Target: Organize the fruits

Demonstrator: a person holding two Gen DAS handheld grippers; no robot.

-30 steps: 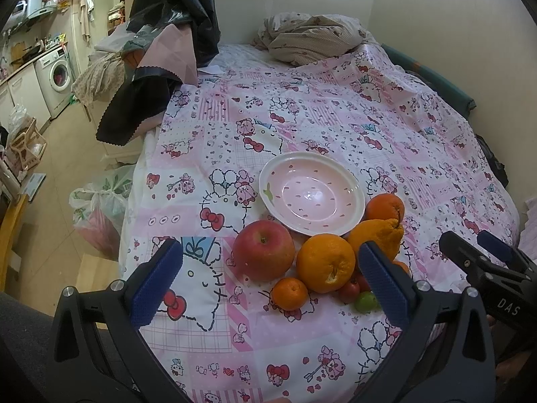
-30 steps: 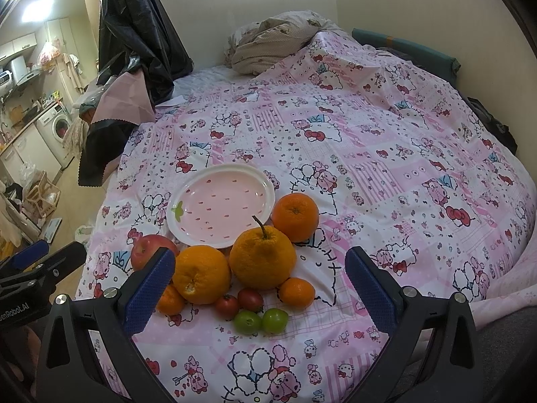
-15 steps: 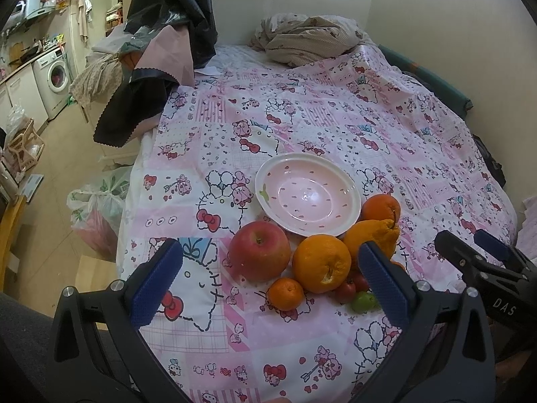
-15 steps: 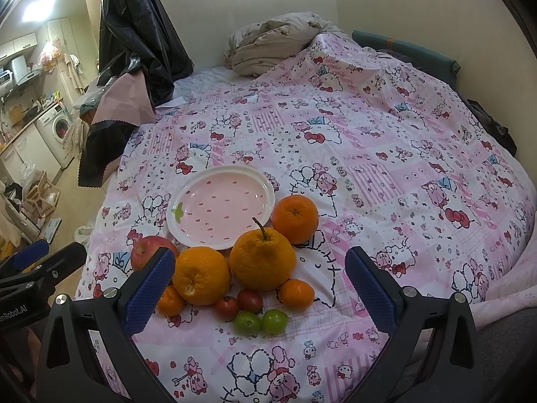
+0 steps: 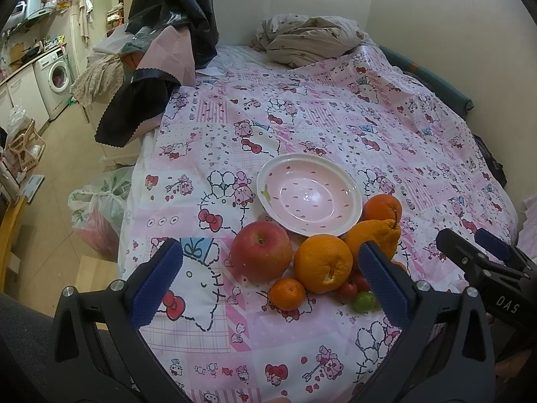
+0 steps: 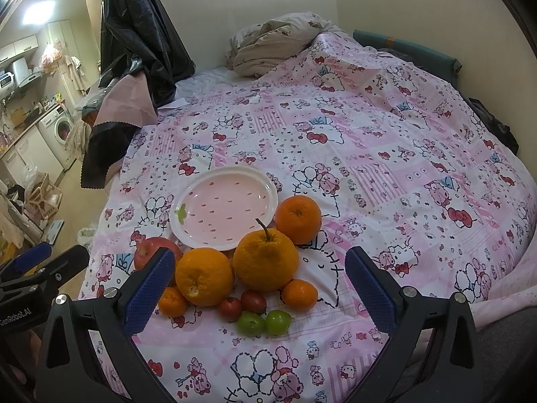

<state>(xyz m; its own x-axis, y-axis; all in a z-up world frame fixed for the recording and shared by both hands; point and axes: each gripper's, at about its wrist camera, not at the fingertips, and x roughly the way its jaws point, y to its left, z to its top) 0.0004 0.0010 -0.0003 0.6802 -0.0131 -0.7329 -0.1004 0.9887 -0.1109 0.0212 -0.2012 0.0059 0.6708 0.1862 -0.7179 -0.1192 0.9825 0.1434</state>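
Note:
An empty pink plate (image 5: pixel 308 194) (image 6: pixel 228 206) lies on the patterned bedspread. In front of it cluster a red apple (image 5: pixel 261 250) (image 6: pixel 151 247), a round orange (image 5: pixel 323 263) (image 6: pixel 204 277), a knobbly stemmed orange (image 6: pixel 265 258) (image 5: pixel 376 235), another orange (image 6: pixel 298 215) (image 5: pixel 382 207), two small tangerines (image 5: pixel 287 294) (image 6: pixel 299 295), two red tomatoes (image 6: pixel 241 304) and two green fruits (image 6: pixel 263 322). My left gripper (image 5: pixel 268 282) hovers open just short of the apple and orange. My right gripper (image 6: pixel 260 288) stands open over the fruit, holding nothing.
A crumpled blanket (image 5: pixel 308 42) lies at the bed's far end near the wall. Dark clothes (image 5: pixel 161 53) hang over the bed's left edge. Plastic bags (image 5: pixel 97 208) sit on the floor left of the bed, with a washing machine (image 5: pixel 55 77) beyond.
The left view has shifted slightly, so the fruit and plate sit a little further left in it. The right view is almost unchanged. Both grippers stay open.

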